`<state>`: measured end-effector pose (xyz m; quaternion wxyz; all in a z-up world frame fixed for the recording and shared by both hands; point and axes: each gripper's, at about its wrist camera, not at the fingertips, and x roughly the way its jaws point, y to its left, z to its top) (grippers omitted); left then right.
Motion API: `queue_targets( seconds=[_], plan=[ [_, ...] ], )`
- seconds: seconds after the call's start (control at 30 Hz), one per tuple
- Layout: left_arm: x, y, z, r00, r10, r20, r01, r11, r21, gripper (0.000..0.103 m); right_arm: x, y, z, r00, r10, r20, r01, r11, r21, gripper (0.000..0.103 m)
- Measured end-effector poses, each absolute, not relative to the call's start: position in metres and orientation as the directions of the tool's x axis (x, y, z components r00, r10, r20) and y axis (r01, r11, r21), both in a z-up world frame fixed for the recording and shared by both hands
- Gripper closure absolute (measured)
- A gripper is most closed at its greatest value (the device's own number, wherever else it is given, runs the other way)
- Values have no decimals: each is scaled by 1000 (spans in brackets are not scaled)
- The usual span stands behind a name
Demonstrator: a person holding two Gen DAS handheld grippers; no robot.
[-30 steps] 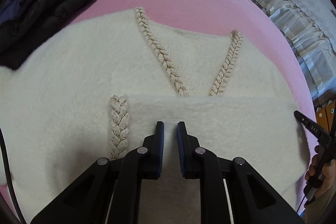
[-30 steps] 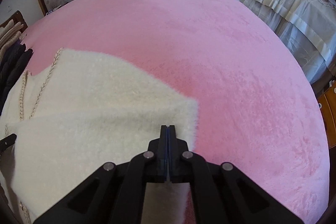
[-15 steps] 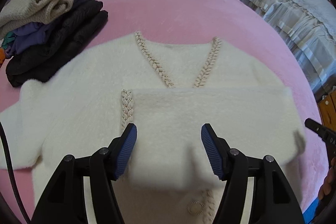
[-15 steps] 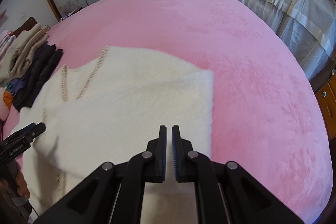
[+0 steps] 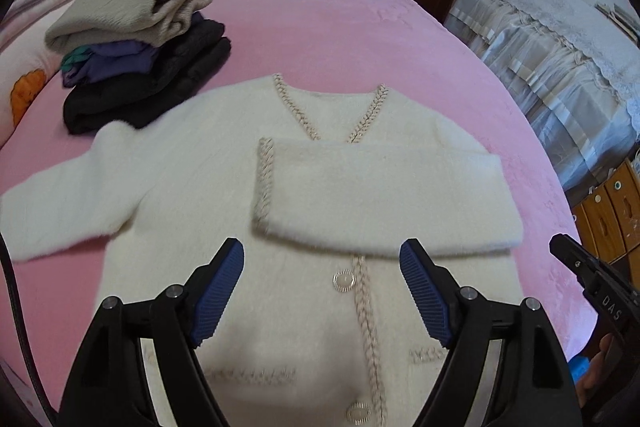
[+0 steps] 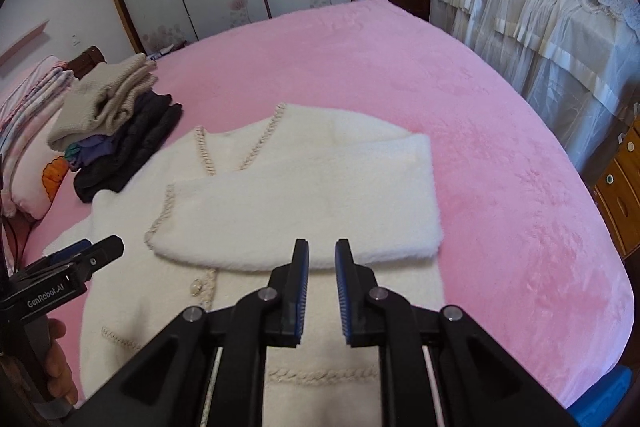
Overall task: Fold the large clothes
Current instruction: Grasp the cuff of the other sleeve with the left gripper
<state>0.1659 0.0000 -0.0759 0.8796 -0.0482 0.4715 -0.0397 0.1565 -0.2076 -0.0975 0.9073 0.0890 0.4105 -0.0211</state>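
A white cardigan [image 5: 320, 307] lies face-up on a pink bed [image 5: 340, 27], one sleeve [image 5: 380, 195] folded flat across its chest, the other sleeve [image 5: 64, 203] spread out to the side toward a stack of folded clothes [image 5: 140, 67]. Above the garment's lower half, the left hand-held gripper [image 5: 322, 291] hangs with its jaws spreading wide and nothing between them; the right hand-held gripper [image 6: 322, 291] hovers over the folded sleeve's near edge, its jaws parting a little, likewise empty.

The risks from here look modest but real. The fluffy sleeve rests loose, with nothing pinning it, so a careless pass of either tool, or a tug on the body beneath, could drag it askew and undo the fold. The spread sleeve's shoulder lies just beside the dark bottom garment of the stack; pulling that sleeve across carelessly might catch or topple the pile. A pinch that takes both layers would lift more cloth than intended.
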Motion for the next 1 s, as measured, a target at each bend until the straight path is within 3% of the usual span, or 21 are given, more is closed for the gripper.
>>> queue_targets(
  seconds=[0.3, 0.7, 0.83, 1.0],
  plan=[
    [114, 59, -59, 579, -79, -812, -74, 986, -149, 15, 121, -147, -92, 636, 99, -765, -28, 994, 105, 90],
    [62, 175, -6, 635, -17, -772, -87, 992, -94, 15, 100, -36, -75, 600, 226, -768, -295, 954, 50, 90],
    [58, 231, 7, 626, 66, -777, -186, 980, -67, 1, 100, 12, -61, 648, 226, -727, -354, 935, -25, 90],
    [71, 301, -2, 582, 78, -809, -274, 956, -105, 1, 111, 65, -53, 665, 271, -696, -423, 905, -52, 90]
  ],
)
